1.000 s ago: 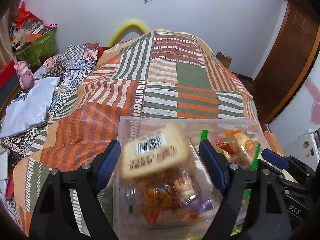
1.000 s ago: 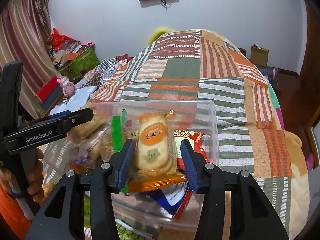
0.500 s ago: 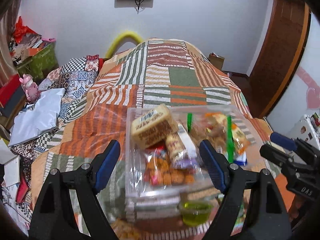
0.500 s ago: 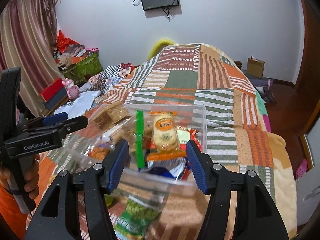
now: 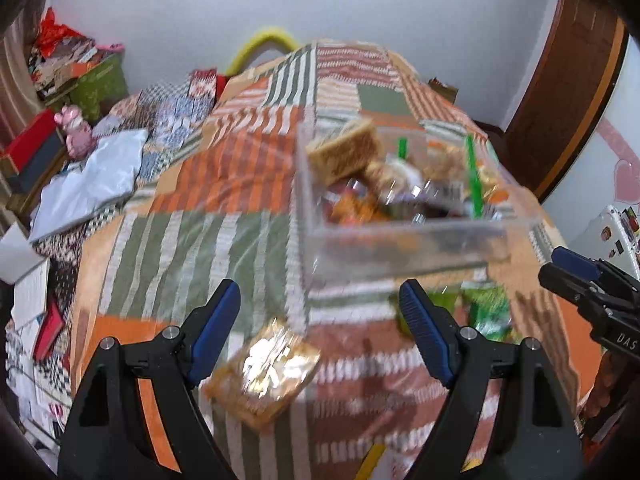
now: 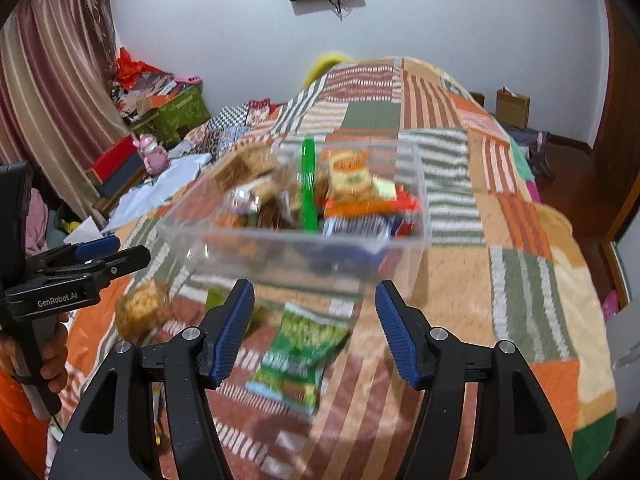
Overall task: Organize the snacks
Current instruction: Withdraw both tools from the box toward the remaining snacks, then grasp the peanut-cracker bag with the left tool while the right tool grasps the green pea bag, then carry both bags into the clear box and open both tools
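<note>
A clear plastic box [image 5: 400, 248] [image 6: 304, 256] full of snack packets sits on the striped bedspread. My left gripper [image 5: 320, 332] is open and empty, pulled back from the box, above a golden snack packet [image 5: 264, 372] that also shows in the right wrist view [image 6: 142, 310]. My right gripper [image 6: 314, 332] is open and empty, just short of the box's near wall, above a green pea packet [image 6: 300, 352]. A small green jelly cup [image 5: 444, 300] lies under the box's near edge.
The patchwork bedspread [image 6: 520, 280] slopes away on all sides. Clothes, boxes and a pink toy [image 5: 78, 136] crowd the floor at the left. A wooden door [image 5: 560, 100] stands at the right. A yellow packet edge [image 5: 370, 460] lies near the front.
Both grippers have drawn back and up from the box. The right gripper let go of the biscuit packet, which now lies in the box. Loose packets on the bedspread have come into view.
</note>
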A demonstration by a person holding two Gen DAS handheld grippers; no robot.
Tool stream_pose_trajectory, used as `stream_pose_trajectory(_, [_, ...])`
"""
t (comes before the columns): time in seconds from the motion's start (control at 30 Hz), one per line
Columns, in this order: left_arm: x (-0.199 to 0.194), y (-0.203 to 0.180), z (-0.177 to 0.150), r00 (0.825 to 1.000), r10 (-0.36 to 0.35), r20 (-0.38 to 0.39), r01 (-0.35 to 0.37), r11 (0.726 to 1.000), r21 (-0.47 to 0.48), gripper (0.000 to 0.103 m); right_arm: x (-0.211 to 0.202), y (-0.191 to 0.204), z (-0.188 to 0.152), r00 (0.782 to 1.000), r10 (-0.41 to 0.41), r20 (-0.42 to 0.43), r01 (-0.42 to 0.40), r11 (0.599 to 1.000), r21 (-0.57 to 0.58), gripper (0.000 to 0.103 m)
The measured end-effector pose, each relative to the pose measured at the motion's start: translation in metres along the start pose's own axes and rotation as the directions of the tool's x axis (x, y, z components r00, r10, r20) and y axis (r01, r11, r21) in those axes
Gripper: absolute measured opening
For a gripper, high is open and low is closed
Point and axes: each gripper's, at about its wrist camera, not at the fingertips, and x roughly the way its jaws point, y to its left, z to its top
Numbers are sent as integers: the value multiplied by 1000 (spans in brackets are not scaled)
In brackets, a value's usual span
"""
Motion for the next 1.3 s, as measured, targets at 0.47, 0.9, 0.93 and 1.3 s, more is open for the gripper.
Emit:
stream_pose_trajectory(0.47, [31,30,-48,995,40,-97,-38,999,21,82,34,4,-40,990,23,-140,-18,999,31,60])
stream_pose_trajectory(0.9, [47,31,-57,994,45,-95,-44,999,8,71,52,13,-42,984,27,-173,-28,1000,-1,58])
stream_pose_trajectory(0.93, [45,29,-57,995,41,-90,-40,999,10,68,53,14,-42,985,25,-172,-26,1000,-5,56])
stream_pose_trajectory(1.3, [20,19,-66,999,10,-50,-10,1000,-5,51,50,10,-43,988,19,-155,-20,1000,0,44])
